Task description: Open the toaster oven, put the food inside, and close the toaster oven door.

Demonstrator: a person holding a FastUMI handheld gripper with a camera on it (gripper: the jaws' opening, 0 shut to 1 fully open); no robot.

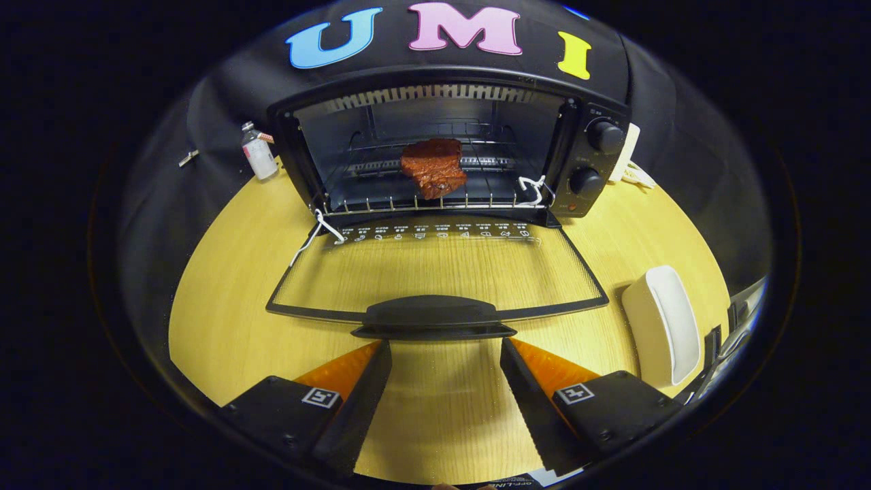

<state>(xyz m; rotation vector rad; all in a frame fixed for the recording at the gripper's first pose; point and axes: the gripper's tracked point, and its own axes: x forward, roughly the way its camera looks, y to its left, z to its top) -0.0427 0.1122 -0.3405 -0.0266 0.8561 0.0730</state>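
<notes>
1. Toaster oven (435, 136): it stands at the far side of the wooden table (224, 272), with its cavity open toward the gripper. Two knobs (604, 136) sit on the control panel beside the cavity.
2. Food (433, 167): a reddish-brown slab, apparently a piece of meat, rests on the wire rack (422, 201) inside the cavity, near the middle. This part of the task appears done.
3. Door (435, 269): the glass panel is folded fully down and lies nearly flat above the table. A white cord (314, 235) hangs at its hinge corner, and a second loop shows at the other corner.
4. Door handle (432, 318): a dark moulded bar on the door's free edge, just ahead of the fingertips and centred between them.
5. Gripper (446, 347): the fingers are spread wide apart and hold nothing; neither touches the handle.
6. Handling, as a judgement: the door is probably rigid and fairly light, and it pivots on its hinge. The glass is breakable and likely slick, so the handle is the better purchase. Taking the bar from below or clasping it at its middle would lift the door evenly; a hold off-centre could twist it.
7. White dish (663, 323): it lies on the table beside the door, well clear of the handle. A small bottle (259, 153) stands beside the oven.
</notes>
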